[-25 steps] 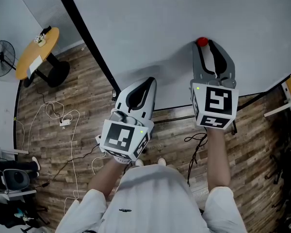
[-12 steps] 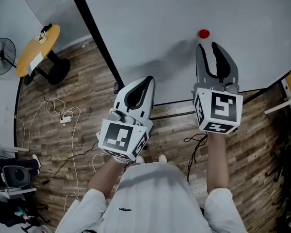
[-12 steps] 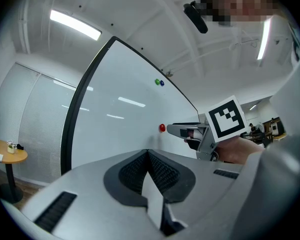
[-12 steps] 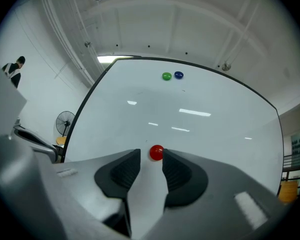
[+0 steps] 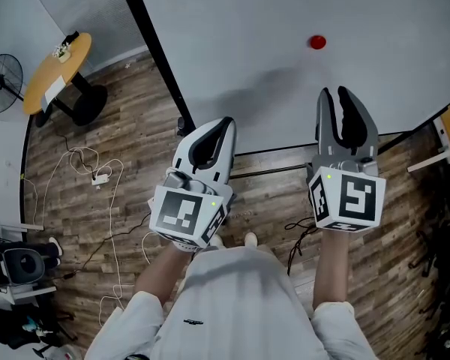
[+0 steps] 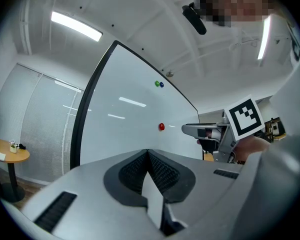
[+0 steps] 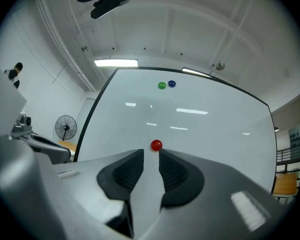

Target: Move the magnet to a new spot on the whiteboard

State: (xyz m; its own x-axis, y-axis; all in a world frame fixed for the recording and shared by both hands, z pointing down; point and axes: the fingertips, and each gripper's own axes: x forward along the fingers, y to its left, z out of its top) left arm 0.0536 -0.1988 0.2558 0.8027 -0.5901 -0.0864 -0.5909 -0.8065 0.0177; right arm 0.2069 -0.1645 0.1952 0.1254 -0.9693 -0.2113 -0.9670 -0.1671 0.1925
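A round red magnet (image 5: 317,42) sticks to the whiteboard (image 5: 247,28), free of both grippers. My right gripper (image 5: 337,92) hangs below it, well apart. Its jaws have just been closing and stand a narrow gap apart with nothing between them. In the right gripper view the magnet (image 7: 156,145) shows on the board just beyond the right gripper (image 7: 151,153). My left gripper (image 5: 223,122) is shut and empty near the board's lower edge. The left gripper view has the left gripper (image 6: 147,151) pointing at the board, with the magnet (image 6: 161,127) farther off.
A green magnet (image 7: 162,85) and a blue magnet (image 7: 171,84) sit high on the board. The board's black frame (image 5: 154,47) runs along its left side. A yellow round table (image 5: 58,70), a fan (image 5: 1,88) and loose cables (image 5: 97,186) are on the wooden floor at left.
The right gripper has drawn back from the magnet, which was at its jaw tips and now stays alone on the board. Its jaws are narrower. The left gripper has barely shifted.
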